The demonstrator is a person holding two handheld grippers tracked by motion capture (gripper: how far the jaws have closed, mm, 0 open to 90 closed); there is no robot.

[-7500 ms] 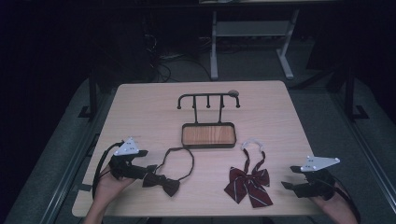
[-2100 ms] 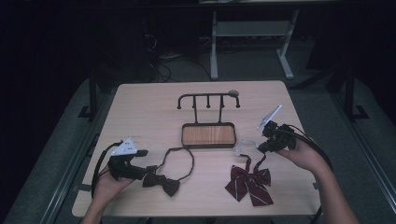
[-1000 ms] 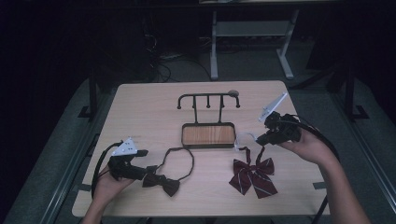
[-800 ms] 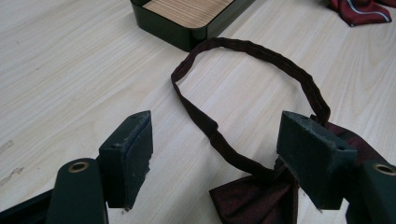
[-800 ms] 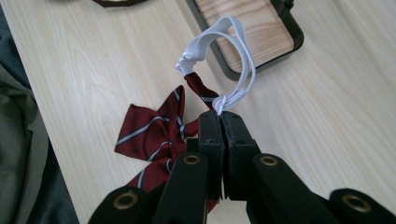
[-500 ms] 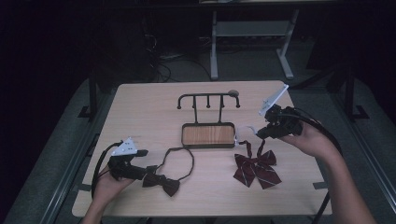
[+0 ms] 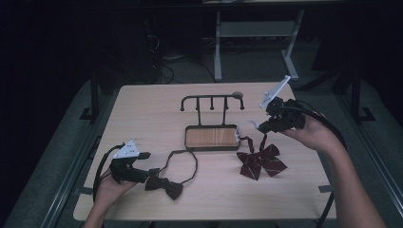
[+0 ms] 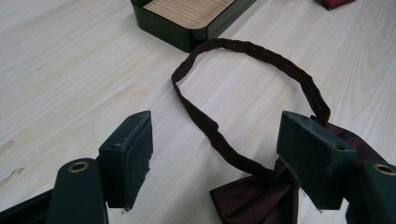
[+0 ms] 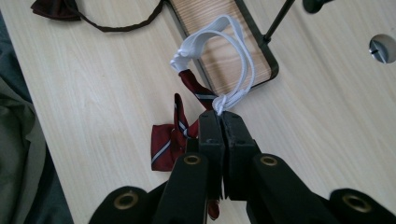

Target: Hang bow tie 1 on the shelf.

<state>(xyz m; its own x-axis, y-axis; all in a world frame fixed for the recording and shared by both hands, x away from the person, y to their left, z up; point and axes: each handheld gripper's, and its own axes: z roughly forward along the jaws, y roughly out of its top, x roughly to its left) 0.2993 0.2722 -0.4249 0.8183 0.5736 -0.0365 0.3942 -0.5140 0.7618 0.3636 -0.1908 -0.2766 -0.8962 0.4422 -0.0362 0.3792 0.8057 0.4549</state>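
Note:
A red striped bow tie [image 7: 261, 161] hangs by its white elastic strap [image 7: 244, 127], and my right gripper [image 7: 260, 127] is shut on that strap just right of the stand's wooden base [image 7: 211, 148]. In the right gripper view the shut jaws [image 9: 219, 119] pinch the strap's knot. The white loop [image 9: 200, 33] reaches over the base, and the red bow tie [image 9: 170, 137] dangles low over the table. A dark bow tie [image 7: 165, 186] with a loop strap lies at the front left. My left gripper [image 7: 151, 173] is open, its jaws [image 8: 219, 135] astride the dark tie's strap [image 8: 261, 51].
The black stand's hook bar [image 7: 211, 98] rises behind its base, and its thin rod [image 9: 280, 18] stands close to the white loop. A round metal grommet [image 9: 383, 46] is set in the tabletop. A cable trails from each gripper. A person's hands hold both grippers.
My right gripper took the red bow tie's white strap, lifted it, and carried it from the front right towards the stand. The left gripper and the dark bow tie stayed put.

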